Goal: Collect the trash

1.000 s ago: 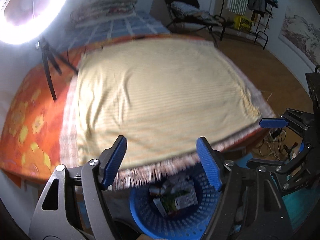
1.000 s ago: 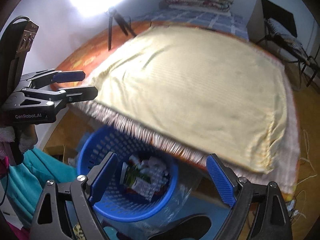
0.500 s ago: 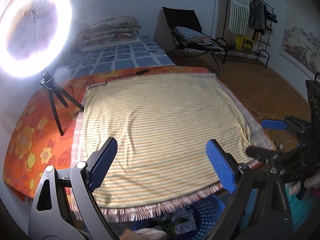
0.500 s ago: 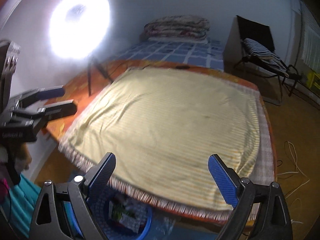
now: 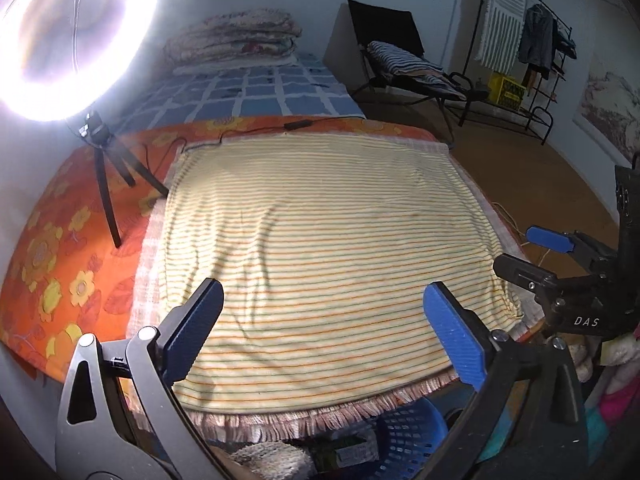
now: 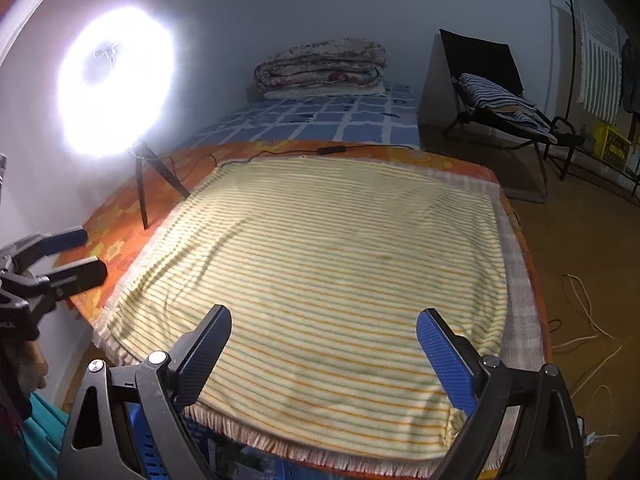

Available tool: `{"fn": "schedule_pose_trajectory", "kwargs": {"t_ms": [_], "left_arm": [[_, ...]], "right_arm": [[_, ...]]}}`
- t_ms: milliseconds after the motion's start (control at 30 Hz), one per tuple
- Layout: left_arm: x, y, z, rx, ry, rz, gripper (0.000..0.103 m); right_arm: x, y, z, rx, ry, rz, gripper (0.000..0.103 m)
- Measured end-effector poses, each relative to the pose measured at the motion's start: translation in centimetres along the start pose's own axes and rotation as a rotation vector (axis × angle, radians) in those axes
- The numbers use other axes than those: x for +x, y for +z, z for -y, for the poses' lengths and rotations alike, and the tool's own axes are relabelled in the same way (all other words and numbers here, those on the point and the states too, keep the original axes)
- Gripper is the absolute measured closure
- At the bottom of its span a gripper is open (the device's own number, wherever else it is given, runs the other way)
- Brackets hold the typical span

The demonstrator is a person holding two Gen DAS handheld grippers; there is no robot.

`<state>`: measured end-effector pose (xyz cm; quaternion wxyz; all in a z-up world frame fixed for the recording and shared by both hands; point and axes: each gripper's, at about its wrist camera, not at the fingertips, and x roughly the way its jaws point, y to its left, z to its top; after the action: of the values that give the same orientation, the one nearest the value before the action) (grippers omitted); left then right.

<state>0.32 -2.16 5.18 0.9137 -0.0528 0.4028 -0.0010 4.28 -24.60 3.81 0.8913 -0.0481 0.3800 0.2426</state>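
Left gripper [image 5: 324,338]: fingers spread wide, having just been opening; nothing lies between them. Right gripper [image 6: 324,354]: fingers likewise spread wide and empty. Both point down over the near edge of a striped yellow blanket [image 5: 320,248] with a fringed hem, spread flat on the bed [image 5: 60,264] over an orange flowered sheet. Blue basket [image 5: 412,436]: on the floor below the fringe, partly hidden by it, holding wrappers and other trash [image 5: 352,452]. A lit ring light [image 5: 68,36] on a small tripod stands on the bed's left side.
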Motion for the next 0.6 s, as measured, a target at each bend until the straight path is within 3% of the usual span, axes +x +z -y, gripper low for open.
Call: {"fn": "schedule_pose_trajectory", "kwargs": {"t_ms": [100,600], "left_arm": [[0.1,0.0,-0.2,-0.024,0.0,-0.017,0.001],[-0.9,-0.3,0.0,-0.015,0.024,0.011,0.001]], "right_arm": [[-0.2,0.0,-0.1,0.013,0.009,0.007,0.0],[0.0,-0.3,-0.7,-0.021,-0.023,0.011,0.0]]}}
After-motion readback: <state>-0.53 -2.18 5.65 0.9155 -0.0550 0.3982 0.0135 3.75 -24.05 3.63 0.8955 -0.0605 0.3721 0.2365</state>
